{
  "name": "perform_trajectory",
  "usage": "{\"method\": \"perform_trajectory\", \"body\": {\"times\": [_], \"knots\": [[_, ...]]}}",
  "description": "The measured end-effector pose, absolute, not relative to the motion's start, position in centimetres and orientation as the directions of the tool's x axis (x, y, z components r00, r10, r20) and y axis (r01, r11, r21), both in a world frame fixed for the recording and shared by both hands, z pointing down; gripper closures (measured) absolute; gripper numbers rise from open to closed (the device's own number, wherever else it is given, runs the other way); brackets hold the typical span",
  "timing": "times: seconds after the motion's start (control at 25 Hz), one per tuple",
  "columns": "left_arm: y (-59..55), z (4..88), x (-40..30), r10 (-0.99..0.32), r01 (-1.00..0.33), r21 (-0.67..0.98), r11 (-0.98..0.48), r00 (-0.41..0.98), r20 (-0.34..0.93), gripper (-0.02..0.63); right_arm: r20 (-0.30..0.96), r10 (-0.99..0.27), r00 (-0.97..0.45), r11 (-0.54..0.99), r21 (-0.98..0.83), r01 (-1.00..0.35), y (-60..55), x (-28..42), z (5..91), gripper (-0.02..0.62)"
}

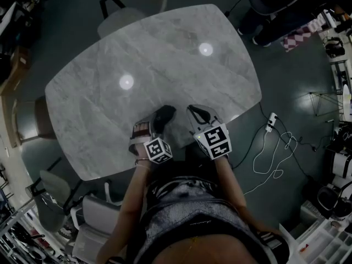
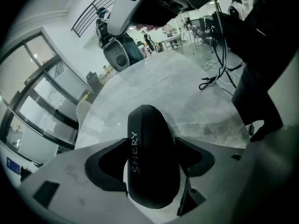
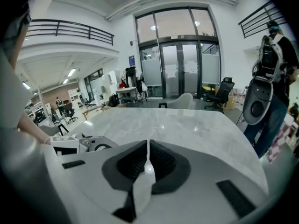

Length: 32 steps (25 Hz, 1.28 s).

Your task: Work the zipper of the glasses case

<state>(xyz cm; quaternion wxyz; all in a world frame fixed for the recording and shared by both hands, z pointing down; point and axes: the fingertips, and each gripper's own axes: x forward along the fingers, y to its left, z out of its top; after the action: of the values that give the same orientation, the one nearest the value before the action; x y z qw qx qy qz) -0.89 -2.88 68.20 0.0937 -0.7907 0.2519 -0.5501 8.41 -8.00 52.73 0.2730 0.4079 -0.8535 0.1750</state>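
A black oval glasses case with white lettering lies on the grey marble table, lengthwise between the jaws of my left gripper. Those jaws stand wide, one pad at each flank of the case, and I see no squeeze on it. From the head view the case shows as a dark shape at the near table edge, just ahead of the left gripper. No zipper pull shows in any view. My right gripper is shut with nothing in it, and hovers beside the case.
Chairs stand round the table, one at its far side. A white cable and power strip lie on the floor to the right. A white machine and a person stand beyond the table's right edge.
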Motion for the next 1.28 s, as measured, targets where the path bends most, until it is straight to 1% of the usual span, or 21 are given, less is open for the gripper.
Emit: {"method": "perform_trajectory", "body": {"times": [0.28,0.4,0.52,0.64,0.76,0.8,0.84,0.88,1.0,1.16,1.28], "knots": [[-3.7,68.0,-1.2,-0.413,-0.349,-0.292,-0.890,0.350,0.841,0.296,0.613,-0.596,-0.518,0.606,-0.079,-0.792,-8.3,8.4,52.8,0.528],[-3.8,67.9,-1.2,-0.358,-0.364,-0.218,-0.906,0.380,0.853,0.311,0.617,-0.597,-0.513,0.608,-0.070,-0.791,-8.3,8.4,53.0,0.528],[-4.0,67.9,-1.4,-0.298,-0.369,-0.141,-0.918,0.411,0.862,0.313,0.637,-0.568,-0.521,0.646,-0.047,-0.762,-8.0,7.7,53.6,0.528],[-4.2,67.6,-1.5,-0.245,-0.379,-0.067,-0.923,0.446,0.861,0.318,0.663,-0.518,-0.541,0.717,-0.008,-0.697,-7.7,6.3,54.6,0.526],[-4.5,67.5,-1.6,-0.187,-0.384,0.013,-0.923,0.478,0.858,0.319,0.708,-0.448,-0.546,0.802,0.049,-0.595,-7.1,4.7,56.3,0.520],[-4.6,67.5,-1.6,-0.167,-0.384,0.040,-0.922,0.491,0.855,0.319,0.728,-0.423,-0.541,0.832,0.074,-0.550,-6.9,4.2,56.9,0.485],[-4.7,67.5,-1.6,-0.147,-0.383,0.068,-0.921,0.505,0.851,0.319,0.746,-0.400,-0.532,0.860,0.106,-0.499,-6.8,3.8,57.5,0.432],[-4.7,67.4,-1.6,-0.127,-0.382,0.096,-0.919,0.519,0.845,0.320,0.762,-0.383,-0.522,0.886,0.144,-0.441,-6.6,3.4,58.0,0.413],[-4.9,67.2,-1.7,-0.078,-0.375,0.163,-0.912,0.552,0.830,0.321,0.802,-0.343,-0.489,0.936,0.245,-0.254,-6.3,2.2,59.4,0.391],[-5.0,67.1,-1.6,-0.048,-0.374,0.216,-0.902,0.583,0.811,0.319,0.850,-0.252,-0.463,0.964,0.263,-0.042,-6.1,0.9,61.5,0.353],[-5.3,67.0,-1.4,-0.032,-0.374,0.244,-0.895,0.599,0.800,0.319,0.882,-0.211,-0.422,0.942,0.299,0.154,-6.0,0.4,63.2,0.333]]}}
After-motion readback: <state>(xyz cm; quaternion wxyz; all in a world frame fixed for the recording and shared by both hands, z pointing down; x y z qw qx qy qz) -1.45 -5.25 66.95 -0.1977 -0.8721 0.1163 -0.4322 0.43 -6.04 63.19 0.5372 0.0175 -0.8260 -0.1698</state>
